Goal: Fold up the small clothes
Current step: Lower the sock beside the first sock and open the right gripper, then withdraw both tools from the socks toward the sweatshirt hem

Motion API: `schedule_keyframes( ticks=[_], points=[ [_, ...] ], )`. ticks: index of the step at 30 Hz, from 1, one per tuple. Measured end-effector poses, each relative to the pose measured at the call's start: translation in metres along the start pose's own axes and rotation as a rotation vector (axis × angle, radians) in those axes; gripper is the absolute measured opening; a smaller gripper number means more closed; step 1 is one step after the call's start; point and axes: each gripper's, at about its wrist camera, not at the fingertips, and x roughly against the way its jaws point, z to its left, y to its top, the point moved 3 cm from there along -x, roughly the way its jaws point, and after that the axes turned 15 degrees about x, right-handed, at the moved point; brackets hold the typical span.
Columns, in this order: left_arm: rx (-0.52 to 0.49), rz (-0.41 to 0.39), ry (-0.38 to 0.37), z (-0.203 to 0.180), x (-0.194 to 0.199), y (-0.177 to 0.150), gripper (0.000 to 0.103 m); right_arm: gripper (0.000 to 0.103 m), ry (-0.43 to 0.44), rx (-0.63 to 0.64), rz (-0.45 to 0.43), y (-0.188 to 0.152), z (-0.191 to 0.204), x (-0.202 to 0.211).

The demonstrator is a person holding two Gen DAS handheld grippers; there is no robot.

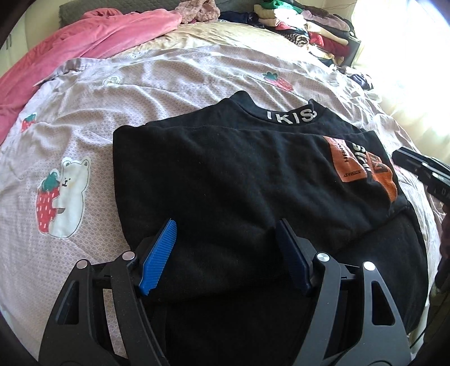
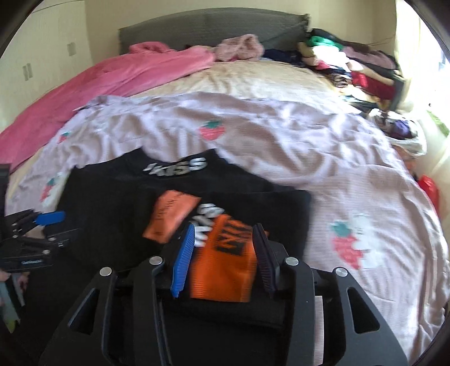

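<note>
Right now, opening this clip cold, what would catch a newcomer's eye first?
The black top, partly folded on the strawberry sheet, with its orange patch on the right side and white letters on the collar. Both grippers hang open over its near edge, the left gripper above plain black cloth, the right gripper above the patch. Behind lie a pink blanket at far left and a clothes pile at far right.

Lilac bedsheet printed with strawberries and white bears (image 1: 174, 78) spread over a beige underlay (image 2: 253, 78); crumpled pink fleece blanket (image 1: 92, 36) along the far left edge; fuzzy dusty-pink garment (image 2: 242, 48) near the grey upholstered headboard (image 2: 197, 28); heap of mixed coloured clothing (image 1: 309, 28) at the far right corner; red plastic bag (image 2: 429, 188) beside the bed; cream wardrobe doors (image 2: 42, 50) at left
</note>
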Motion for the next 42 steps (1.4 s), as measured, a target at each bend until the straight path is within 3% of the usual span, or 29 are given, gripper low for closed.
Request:
schedule_keyframes(
  ticks=[7,11,27,33,37,42],
  points=[
    [-0.005,0.002,-0.001,0.0,0.002,-0.002,0.065,0.042,0.061,0.032,0.07,0.004,0.03,-0.029],
    [-0.009,0.004,-0.012,0.002,0.003,-0.003,0.065,0.043,0.024,0.004,0.149,-0.011,0.024,-0.05],
    [-0.013,-0.015,-0.034,0.005,0.015,-0.01,0.065,0.047,0.018,-0.038,0.134,-0.017,0.022,-0.037],
    [-0.006,-0.024,-0.036,0.006,0.023,-0.011,0.065,0.054,0.003,-0.043,0.113,-0.018,0.021,-0.024],
    [-0.001,-0.035,-0.032,0.007,0.028,-0.012,0.065,0.073,-0.005,-0.077,0.082,-0.02,0.017,-0.009],
    [0.002,-0.052,-0.028,0.006,0.04,-0.013,0.065,0.084,-0.021,-0.087,0.048,-0.02,0.017,0.012]
  ],
)
